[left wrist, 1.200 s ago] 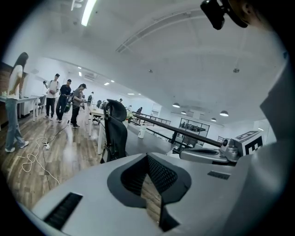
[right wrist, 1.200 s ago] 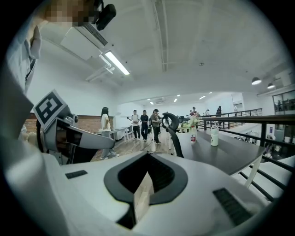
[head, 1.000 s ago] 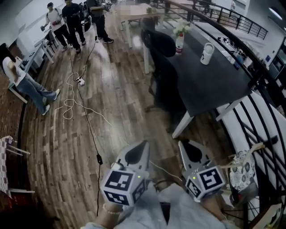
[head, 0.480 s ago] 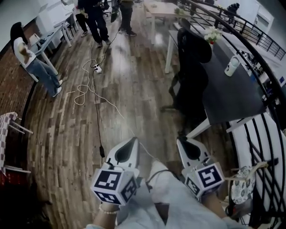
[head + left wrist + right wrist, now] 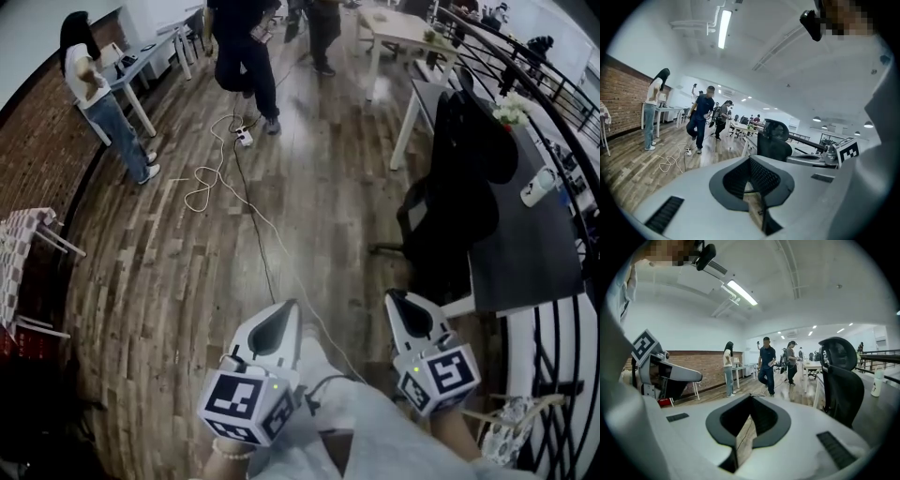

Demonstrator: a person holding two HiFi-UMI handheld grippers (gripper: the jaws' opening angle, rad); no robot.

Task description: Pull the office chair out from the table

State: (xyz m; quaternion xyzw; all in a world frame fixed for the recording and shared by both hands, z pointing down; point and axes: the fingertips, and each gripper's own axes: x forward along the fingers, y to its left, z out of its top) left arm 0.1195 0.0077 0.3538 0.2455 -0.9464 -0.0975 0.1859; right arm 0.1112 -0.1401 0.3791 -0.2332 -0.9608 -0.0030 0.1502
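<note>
The black office chair [image 5: 458, 192] stands tucked against the long dark table [image 5: 525, 258] at the right of the head view, ahead of both grippers. My left gripper [image 5: 292, 304] and right gripper [image 5: 392, 294] are held side by side low in that view, both shut and holding nothing, well short of the chair. In the left gripper view the left gripper [image 5: 751, 158] has its jaws together, the chair [image 5: 774, 142] ahead to the right. The right gripper [image 5: 751, 397] shows the same shut jaws, with the chair [image 5: 842, 380] close at right.
A white cable [image 5: 258, 220] and power strip [image 5: 245, 138] lie on the wooden floor. A person [image 5: 94, 89] stands by the brick wall, two others [image 5: 246, 52] walk ahead. A mug [image 5: 540, 186] and flowers [image 5: 511, 111] sit on the table. A black railing [image 5: 553, 366] runs along the right.
The head view has swung left: the chair and table slid to the right edge and the people came nearer. Both grippers stayed shut and side by side, moving along with the person.
</note>
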